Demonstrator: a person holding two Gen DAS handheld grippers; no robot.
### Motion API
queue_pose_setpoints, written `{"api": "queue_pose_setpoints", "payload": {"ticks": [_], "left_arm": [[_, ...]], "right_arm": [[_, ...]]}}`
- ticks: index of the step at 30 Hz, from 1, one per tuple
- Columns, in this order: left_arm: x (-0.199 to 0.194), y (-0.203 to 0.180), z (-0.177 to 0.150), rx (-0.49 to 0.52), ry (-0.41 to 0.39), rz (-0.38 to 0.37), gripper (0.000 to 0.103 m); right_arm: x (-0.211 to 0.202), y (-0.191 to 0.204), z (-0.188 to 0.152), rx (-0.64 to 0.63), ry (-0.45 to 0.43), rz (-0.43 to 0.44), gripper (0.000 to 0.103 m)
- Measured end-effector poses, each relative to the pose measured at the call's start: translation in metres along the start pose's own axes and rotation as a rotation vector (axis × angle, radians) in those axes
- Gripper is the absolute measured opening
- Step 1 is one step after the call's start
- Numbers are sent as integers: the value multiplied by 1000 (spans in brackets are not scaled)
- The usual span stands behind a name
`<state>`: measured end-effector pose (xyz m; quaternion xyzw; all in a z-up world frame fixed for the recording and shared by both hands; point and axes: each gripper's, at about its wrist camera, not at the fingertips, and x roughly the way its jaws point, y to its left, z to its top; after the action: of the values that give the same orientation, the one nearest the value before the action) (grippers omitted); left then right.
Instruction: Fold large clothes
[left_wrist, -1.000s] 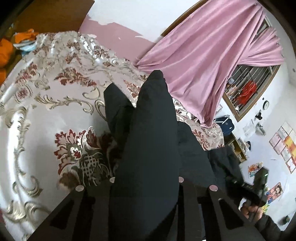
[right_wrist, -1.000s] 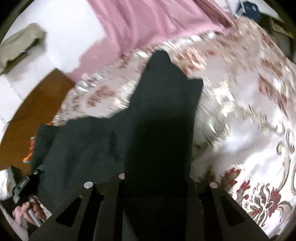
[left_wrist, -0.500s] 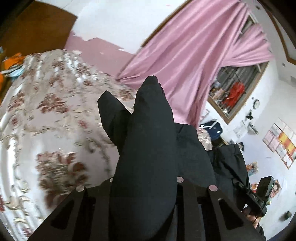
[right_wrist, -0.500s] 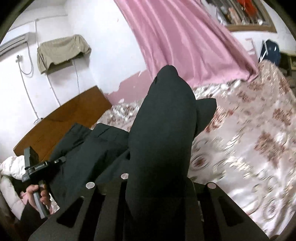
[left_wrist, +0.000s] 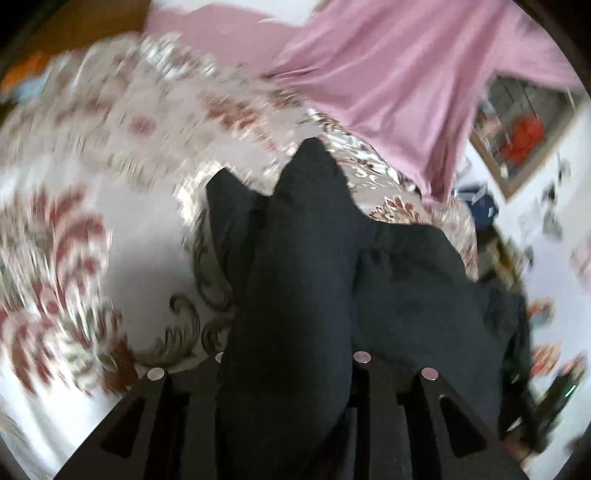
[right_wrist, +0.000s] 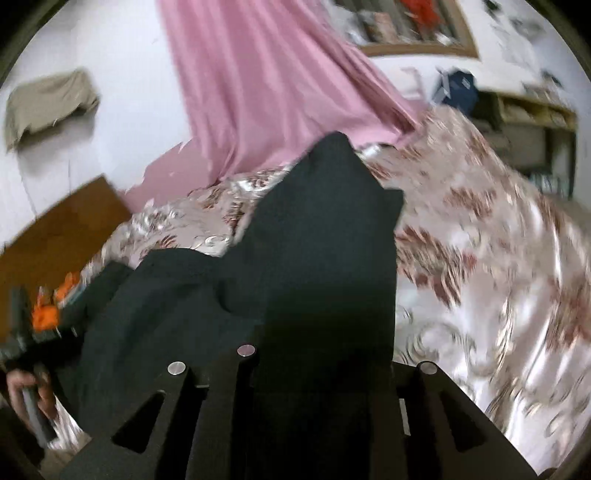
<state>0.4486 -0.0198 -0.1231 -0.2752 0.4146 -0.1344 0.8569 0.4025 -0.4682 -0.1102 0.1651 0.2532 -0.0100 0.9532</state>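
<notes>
Both grippers clench the dark garment (left_wrist: 295, 280): the left gripper (left_wrist: 288, 363) at lower centre, the right gripper (right_wrist: 321, 356) likewise. The cloth fills mid-frame above the floral bedspread (left_wrist: 122, 229), the pink curtain (right_wrist: 266, 77) at top.

I'm seeing the dark garment (left_wrist: 295, 280) bunching up between the fingers into a tall rounded peak, with a smaller flap sticking up beside it. The rest is spreading low and rumpled toward the right in the left wrist view. In the right wrist view it (right_wrist: 317, 258) is draping leftward in loose folds. Both views are blurring.
</notes>
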Motion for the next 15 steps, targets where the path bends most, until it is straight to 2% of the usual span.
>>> {"api": "queue_pose_setpoints", "payload": {"ticks": [1,3,5,8,9,10,11,12,14,15], "left_arm": [[0,5,-1,-28,3,-12,28],[-1,5,-2,-22,4,-5,30],[-3,-1,-2,9,7,29,33],[-4,-1,-2,-3,29,93,45],[-4,1,-1,-17,42,118,50],[-5,3,-1,-28,54,146,64],[-8,5,-2,-33,49,167,70],[-15,5,-5,-35,13,174,77],[-24,-2,-9,-9,-27,171,89],[-30,-7,-11,16,-53,188,103]], "right_arm": [[1,-8,-2,32,-3,24,22],[5,-14,-5,36,-4,35,25],[7,-14,-8,3,-1,18,29],[7,-8,-15,-14,2,-8,35],[7,-7,-14,-9,9,-24,44],[8,-9,-13,-5,15,-41,58],[7,-9,-12,1,22,-72,65],[1,-10,-11,6,17,-97,77],[-8,-14,-10,16,-15,-114,83],[-16,-14,-10,19,-38,-100,85]]}}
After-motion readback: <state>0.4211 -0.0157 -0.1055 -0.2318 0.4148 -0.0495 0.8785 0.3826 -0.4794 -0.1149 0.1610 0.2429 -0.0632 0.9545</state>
